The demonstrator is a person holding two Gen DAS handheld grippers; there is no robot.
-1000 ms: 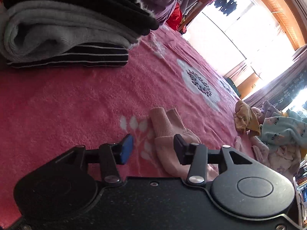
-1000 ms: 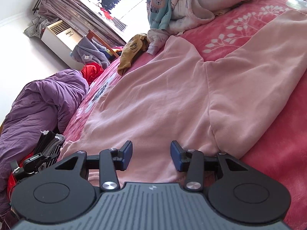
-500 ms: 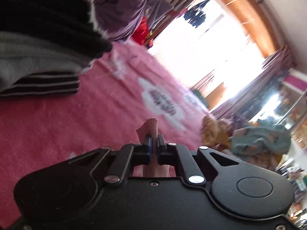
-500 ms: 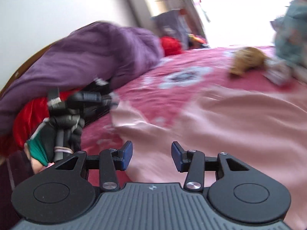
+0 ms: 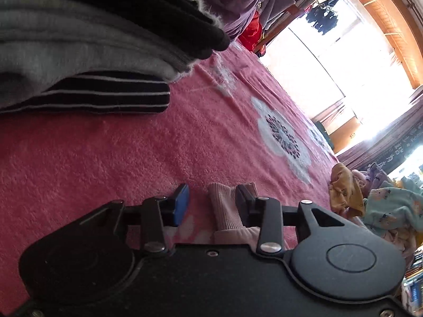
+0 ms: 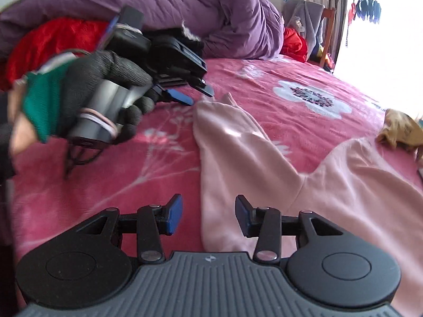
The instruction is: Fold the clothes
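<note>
A pale pink cotton garment (image 6: 264, 163) is being spread flat on the red floral bed blanket (image 6: 264, 84). Its ribbed cuff (image 5: 224, 206) is being straddled by the spread left hand-held gripper (image 5: 212, 203). The right hand-held gripper (image 6: 208, 215) is being held open over the sleeve.

**Fabrics and finishes, quick rundown**

Fuzzy, napped pink floral fleece bedspread (image 5: 132, 153). Soft matt pale pink cotton-looking garment (image 6: 264, 163), ribbed knit at the cuff (image 5: 224, 206). Fluffy knit in the folded black, grey and striped stack (image 5: 79, 52). Puffy, slightly sheeny purple quilted duvet (image 6: 185, 8). Matt black plastic on left gripper (image 5: 211, 206) and right gripper (image 6: 208, 215), shiny metal screws, smooth blue pads (image 6: 173, 215). Black knit glove (image 6: 105, 79).
</note>
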